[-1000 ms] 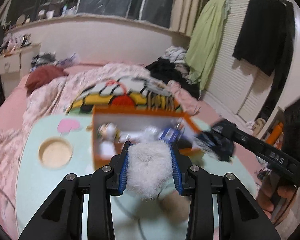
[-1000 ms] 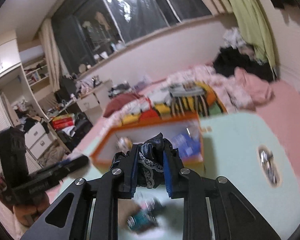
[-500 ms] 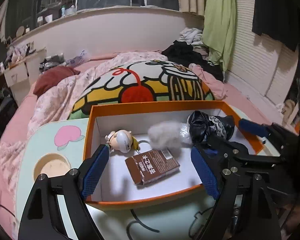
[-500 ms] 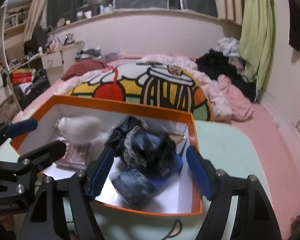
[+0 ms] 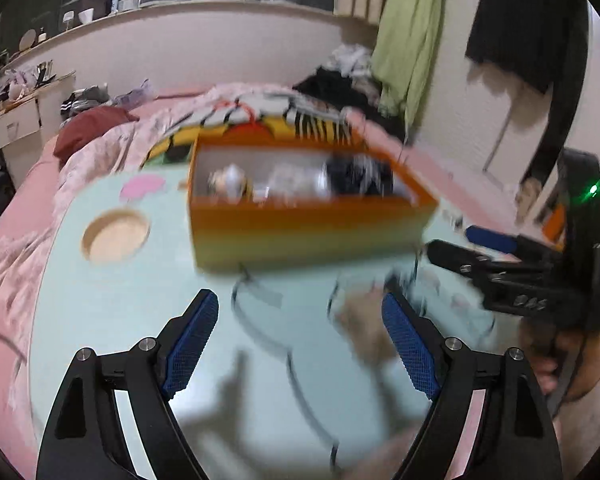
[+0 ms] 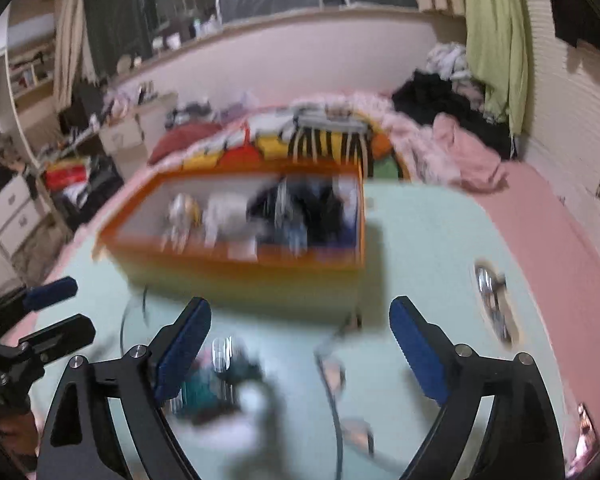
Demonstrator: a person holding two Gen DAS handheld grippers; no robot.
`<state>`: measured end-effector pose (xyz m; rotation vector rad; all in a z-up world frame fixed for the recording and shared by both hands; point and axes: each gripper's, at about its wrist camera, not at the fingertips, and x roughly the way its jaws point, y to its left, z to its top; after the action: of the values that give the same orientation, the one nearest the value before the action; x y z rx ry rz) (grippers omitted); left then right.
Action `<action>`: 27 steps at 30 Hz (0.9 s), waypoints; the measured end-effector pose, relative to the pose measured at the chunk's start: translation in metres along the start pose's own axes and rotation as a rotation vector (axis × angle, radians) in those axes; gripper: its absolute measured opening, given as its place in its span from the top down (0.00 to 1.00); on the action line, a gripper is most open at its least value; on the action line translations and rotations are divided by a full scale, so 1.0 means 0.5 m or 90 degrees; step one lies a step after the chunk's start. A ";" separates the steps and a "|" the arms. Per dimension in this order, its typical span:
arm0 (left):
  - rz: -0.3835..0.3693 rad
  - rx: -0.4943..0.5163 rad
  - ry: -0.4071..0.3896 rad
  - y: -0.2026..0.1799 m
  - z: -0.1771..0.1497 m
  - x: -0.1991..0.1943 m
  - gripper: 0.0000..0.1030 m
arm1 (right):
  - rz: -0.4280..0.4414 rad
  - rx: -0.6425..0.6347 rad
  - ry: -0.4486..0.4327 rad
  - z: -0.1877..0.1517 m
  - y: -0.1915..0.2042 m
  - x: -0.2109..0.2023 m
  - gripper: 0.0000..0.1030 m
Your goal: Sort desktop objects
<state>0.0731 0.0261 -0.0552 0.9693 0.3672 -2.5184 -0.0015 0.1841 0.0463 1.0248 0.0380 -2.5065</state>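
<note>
- Left gripper (image 5: 300, 344) is released, nothing between its pads
- Right gripper (image 6: 300, 344), jaws just opening, is empty too
- Orange box (image 5: 300, 232) on the table (image 5: 120, 312) holds blurred items, perhaps toys and cloth

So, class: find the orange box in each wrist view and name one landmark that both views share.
Left wrist view: the orange box sits at centre, on the pale green table.
Right wrist view: it sits left of centre, beyond the open right gripper.
Shared landmark: the light green garment hanging at upper right.
</note>
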 end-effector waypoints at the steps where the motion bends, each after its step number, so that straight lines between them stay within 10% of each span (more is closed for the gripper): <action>1: 0.005 0.000 0.006 0.000 -0.011 0.001 0.19 | 0.007 -0.001 0.028 -0.022 -0.002 0.001 0.12; 4: 0.012 0.002 0.046 -0.011 -0.055 0.024 0.19 | 0.011 -0.034 0.119 -0.075 0.009 0.032 0.10; 9: 0.114 0.077 0.018 -0.070 -0.096 0.065 0.09 | 0.000 -0.089 0.084 -0.104 0.029 0.041 0.00; 27: 0.102 0.074 0.026 -0.064 -0.094 0.070 0.02 | -0.003 -0.078 0.062 -0.085 0.024 0.034 0.00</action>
<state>0.0616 0.0622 -0.1102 1.0516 0.1502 -2.3983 0.0204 0.1746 0.0055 1.0965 0.2208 -2.4229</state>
